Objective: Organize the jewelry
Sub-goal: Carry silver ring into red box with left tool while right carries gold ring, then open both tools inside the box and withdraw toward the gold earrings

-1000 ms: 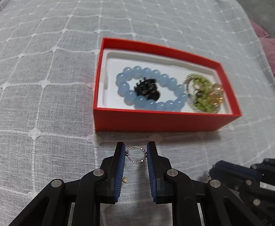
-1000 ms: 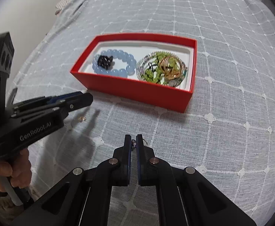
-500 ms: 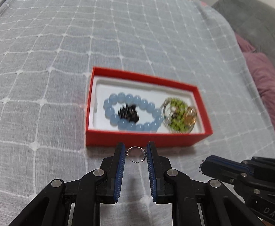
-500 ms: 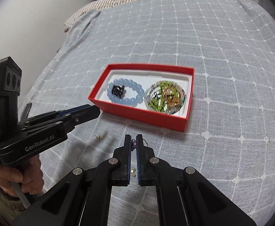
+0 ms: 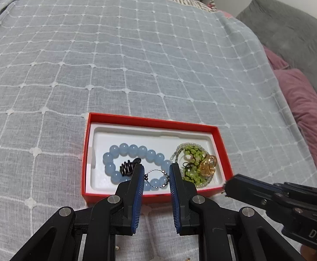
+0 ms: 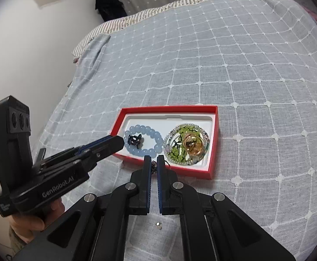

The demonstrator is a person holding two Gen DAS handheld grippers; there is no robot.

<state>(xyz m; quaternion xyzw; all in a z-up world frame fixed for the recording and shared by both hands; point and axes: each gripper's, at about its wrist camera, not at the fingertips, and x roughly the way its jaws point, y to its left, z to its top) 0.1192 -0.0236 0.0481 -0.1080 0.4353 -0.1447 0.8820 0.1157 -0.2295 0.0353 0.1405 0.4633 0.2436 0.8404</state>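
Note:
A red box (image 5: pixel 149 120) (image 6: pixel 215 137) lies on the grey bedspread, holding a blue bead bracelet (image 5: pixel 134 149) (image 6: pixel 156 134), a black clip (image 5: pixel 127 167) (image 6: pixel 134 140), a green bead bracelet (image 5: pixel 191 152) (image 6: pixel 180 134) and a gold ring (image 5: pixel 208 165) (image 6: pixel 192 144). My left gripper (image 5: pixel 155 178) is shut on a thin silver hoop earring (image 5: pixel 156 178), held above the box's near edge. My right gripper (image 6: pixel 154 165) is shut on a small dark earring (image 6: pixel 154 165) just before the box's front wall; it also shows in the left wrist view (image 5: pixel 267 195).
A tiny pale stud (image 6: pixel 158 224) lies on the bedspread under my right gripper. Purple pillows (image 5: pixel 306 113) and a grey cushion (image 5: pixel 289 32) lie at the right. A white wall (image 6: pixel 28 54) borders the bed's left side.
Both grippers have risen and moved forward toward the box with their earrings. The left one's hoop now hangs over the box's near edge.

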